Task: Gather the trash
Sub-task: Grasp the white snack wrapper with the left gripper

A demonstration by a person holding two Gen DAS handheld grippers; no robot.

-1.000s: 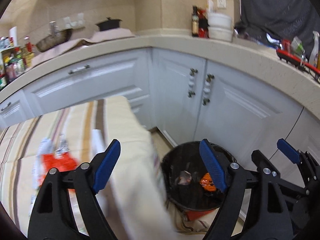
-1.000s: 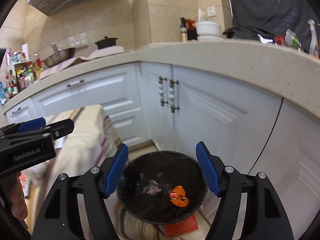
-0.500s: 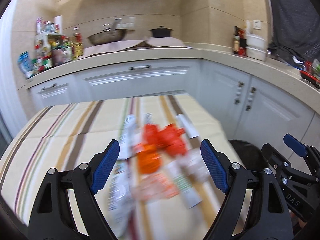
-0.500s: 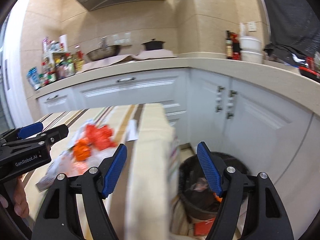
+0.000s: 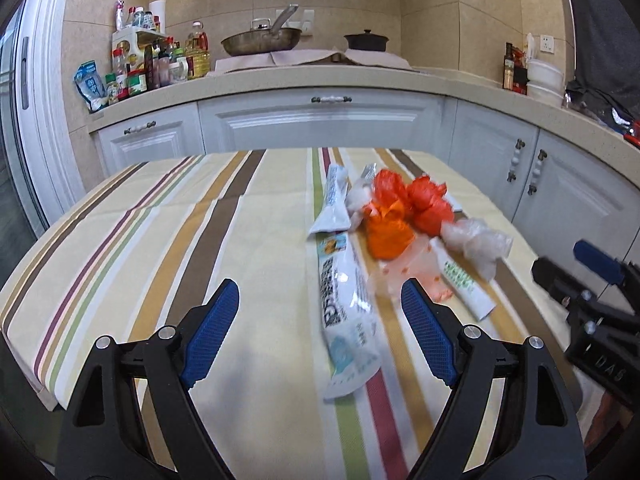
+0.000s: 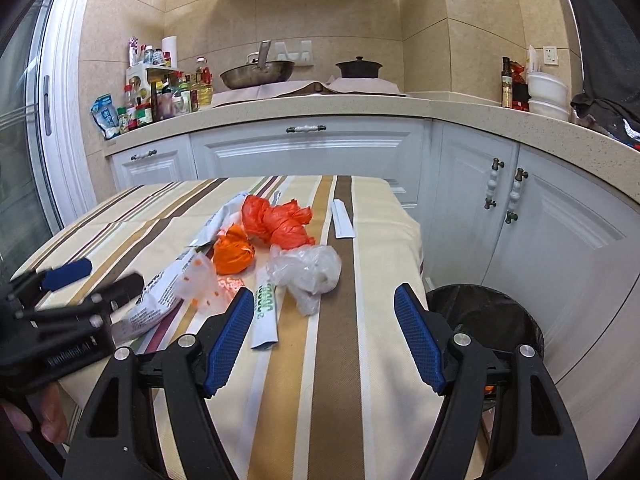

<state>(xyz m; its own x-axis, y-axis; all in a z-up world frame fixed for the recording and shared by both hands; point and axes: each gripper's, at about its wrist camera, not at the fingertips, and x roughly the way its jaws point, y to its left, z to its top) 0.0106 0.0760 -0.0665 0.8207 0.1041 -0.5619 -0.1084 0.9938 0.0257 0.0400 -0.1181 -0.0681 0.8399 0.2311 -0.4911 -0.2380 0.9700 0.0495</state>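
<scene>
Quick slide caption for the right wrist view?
Open right tool over striped table, facing wrappers and orange bags; bin beside.

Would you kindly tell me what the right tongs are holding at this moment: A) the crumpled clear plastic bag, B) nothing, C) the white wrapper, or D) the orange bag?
B: the right tongs stand open over bare striped tablecloth, short of the clear plastic bag.

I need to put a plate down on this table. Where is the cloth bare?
The left half of the striped cloth is bare, from the long white wrapper to the left edge. A narrower strip is free beside the bin. The middle is crowded with orange bags and wrappers.
</scene>
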